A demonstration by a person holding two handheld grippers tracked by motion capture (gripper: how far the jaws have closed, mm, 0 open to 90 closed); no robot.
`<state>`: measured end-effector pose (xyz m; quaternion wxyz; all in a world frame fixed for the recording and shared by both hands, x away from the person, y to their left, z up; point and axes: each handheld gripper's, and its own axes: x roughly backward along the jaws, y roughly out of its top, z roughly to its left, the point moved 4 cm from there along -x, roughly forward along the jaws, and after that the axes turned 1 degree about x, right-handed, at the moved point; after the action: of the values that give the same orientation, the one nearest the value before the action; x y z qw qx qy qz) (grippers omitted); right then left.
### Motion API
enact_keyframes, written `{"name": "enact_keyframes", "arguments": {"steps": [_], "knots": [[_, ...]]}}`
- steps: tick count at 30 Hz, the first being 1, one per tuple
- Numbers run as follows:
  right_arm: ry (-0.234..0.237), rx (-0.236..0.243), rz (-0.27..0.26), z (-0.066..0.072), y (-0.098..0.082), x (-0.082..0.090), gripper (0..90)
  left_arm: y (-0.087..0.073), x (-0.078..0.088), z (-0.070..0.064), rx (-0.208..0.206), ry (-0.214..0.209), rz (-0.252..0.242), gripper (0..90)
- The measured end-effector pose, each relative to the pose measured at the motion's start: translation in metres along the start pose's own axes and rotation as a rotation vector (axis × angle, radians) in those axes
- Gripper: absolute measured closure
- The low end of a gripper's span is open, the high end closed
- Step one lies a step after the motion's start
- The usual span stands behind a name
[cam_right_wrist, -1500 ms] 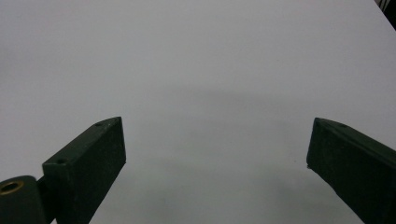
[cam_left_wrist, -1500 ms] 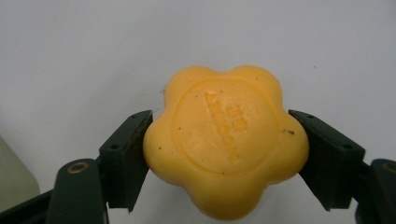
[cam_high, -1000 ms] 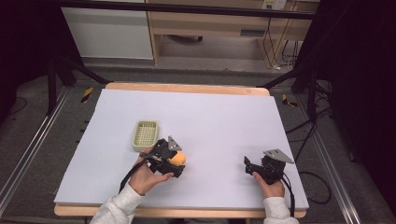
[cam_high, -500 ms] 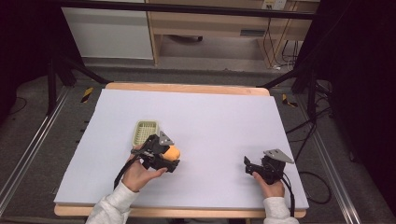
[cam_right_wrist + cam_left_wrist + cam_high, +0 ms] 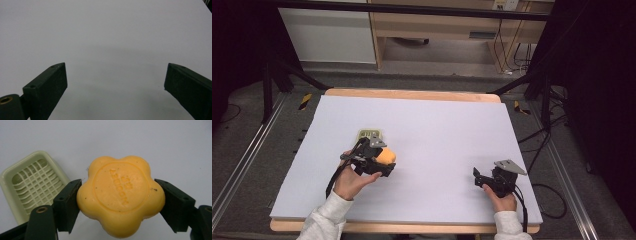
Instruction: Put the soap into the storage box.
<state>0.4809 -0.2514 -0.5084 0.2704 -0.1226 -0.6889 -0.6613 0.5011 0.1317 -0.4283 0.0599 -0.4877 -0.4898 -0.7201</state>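
An orange flower-shaped soap bar (image 5: pixel 121 195) is pinched between the two black jaws of my left gripper (image 5: pixel 117 202), lifted above the white table surface (image 5: pixel 442 125). From the high view, the left gripper (image 5: pixel 384 164) and the soap (image 5: pixel 387 156) hover just in front of a pale green slatted soap dish (image 5: pixel 371 135), covering its near part. In the left gripper view the dish (image 5: pixel 32 185) lies empty to the left of the soap. Near the front right, my right gripper (image 5: pixel 479 178) rests with its jaws wide apart (image 5: pixel 116 82) over bare surface.
The white board sits on a wooden tabletop whose rim (image 5: pixel 412 93) shows at the far edge. Dark frame posts, cables (image 5: pixel 537 150) and a cabinet stand beyond and beside the table.
My left gripper has carried the soap left and away from the person, up to the near side of the dish. The right gripper has stayed still.
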Motion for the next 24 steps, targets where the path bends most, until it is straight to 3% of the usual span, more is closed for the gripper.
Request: {"name": "enact_keyframes", "arguments": {"steps": [24], "knots": [[-0.005, 0.000, -0.003, 0.000, 0.000, 0.000, 5.1, -0.003, 0.011, 0.039, 0.086, 0.056, -0.026, 24.8]]}}
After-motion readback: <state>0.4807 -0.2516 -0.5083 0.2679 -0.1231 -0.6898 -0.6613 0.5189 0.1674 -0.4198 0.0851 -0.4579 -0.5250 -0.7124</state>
